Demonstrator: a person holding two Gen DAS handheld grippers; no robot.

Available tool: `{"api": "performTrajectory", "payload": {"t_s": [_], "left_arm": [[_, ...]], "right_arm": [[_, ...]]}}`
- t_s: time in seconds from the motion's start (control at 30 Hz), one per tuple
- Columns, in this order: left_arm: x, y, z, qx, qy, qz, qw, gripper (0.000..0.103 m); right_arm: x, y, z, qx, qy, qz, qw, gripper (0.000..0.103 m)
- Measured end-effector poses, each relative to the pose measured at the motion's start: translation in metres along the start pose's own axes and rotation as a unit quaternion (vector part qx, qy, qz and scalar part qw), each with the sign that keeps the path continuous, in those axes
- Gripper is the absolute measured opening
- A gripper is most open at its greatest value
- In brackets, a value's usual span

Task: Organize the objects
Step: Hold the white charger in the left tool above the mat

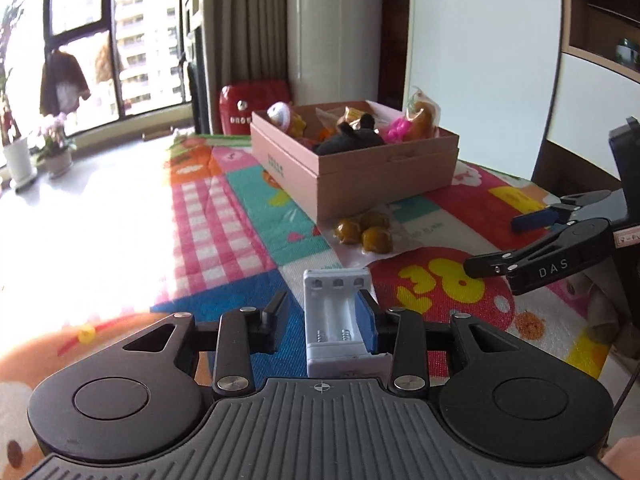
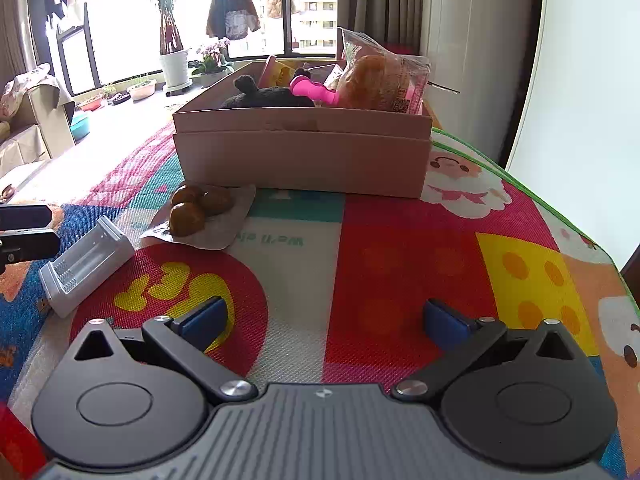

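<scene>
A white battery charger lies on the colourful play mat, its empty slots facing up. My left gripper straddles it and is open: the blue right pad sits at the charger's side, while the left finger stands off with mat showing in the gap. The right wrist view shows the charger flat on the mat, with the left gripper at the frame's left edge. My right gripper is open wide over the mat and holds nothing. A pink box stands beyond, filled with toys.
A clear packet of brown balls lies in front of the pink box. The box holds a black plush, a pink toy and bagged bread. Potted plants stand by the window; the mat's edge curves right.
</scene>
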State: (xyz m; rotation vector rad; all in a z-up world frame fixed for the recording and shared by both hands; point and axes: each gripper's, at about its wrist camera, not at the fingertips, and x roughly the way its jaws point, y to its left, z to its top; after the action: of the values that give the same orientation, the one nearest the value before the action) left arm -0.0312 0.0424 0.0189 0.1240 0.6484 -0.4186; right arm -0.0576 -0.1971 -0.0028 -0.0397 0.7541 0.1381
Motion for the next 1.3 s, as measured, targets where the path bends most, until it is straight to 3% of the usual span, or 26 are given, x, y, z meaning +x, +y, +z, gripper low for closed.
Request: {"api": "performTrajectory", "payload": {"t_s": [0.17, 0.37, 0.57, 0.73, 0.87, 1.13, 1.23, 1.3], "left_arm": [[0.019, 0.006, -0.002, -0.048, 0.036, -0.031, 0.9978, 0.041], [0.023, 0.005, -0.002, -0.054, 0.029, -0.045, 0.9971, 0.040], [0.027, 0.037, -0.007, -0.144, 0.023, -0.114, 0.9827, 0.040], [0.024, 0.022, -0.007, -0.081, 0.021, -0.108, 0.9906, 0.043], [0.024, 0.012, -0.005, -0.043, 0.029, -0.128, 0.9904, 0.049], [0.024, -0.008, -0.003, 0.019, 0.042, -0.155, 0.9869, 0.053], [0.026, -0.003, -0.003, 0.011, 0.044, -0.169, 0.9845, 0.056], [0.029, 0.010, 0.000, -0.032, 0.049, -0.195, 0.9791, 0.056]], "right_arm": [[0.000, 0.000, 0.000, 0.000, 0.000, 0.000, 1.000, 0.103], [0.000, 0.000, 0.000, 0.000, 0.000, 0.000, 1.000, 0.103], [0.000, 0.000, 0.000, 0.000, 0.000, 0.000, 1.000, 0.103], [0.000, 0.000, -0.001, -0.001, 0.001, -0.001, 1.000, 0.103], [0.000, 0.000, -0.001, -0.001, 0.001, -0.001, 1.000, 0.103], [0.000, 0.000, 0.000, -0.001, 0.001, -0.001, 1.000, 0.103], [0.000, 0.000, 0.000, 0.000, 0.001, -0.001, 1.000, 0.103], [0.000, 0.000, 0.000, 0.000, 0.001, -0.001, 1.000, 0.103]]}}
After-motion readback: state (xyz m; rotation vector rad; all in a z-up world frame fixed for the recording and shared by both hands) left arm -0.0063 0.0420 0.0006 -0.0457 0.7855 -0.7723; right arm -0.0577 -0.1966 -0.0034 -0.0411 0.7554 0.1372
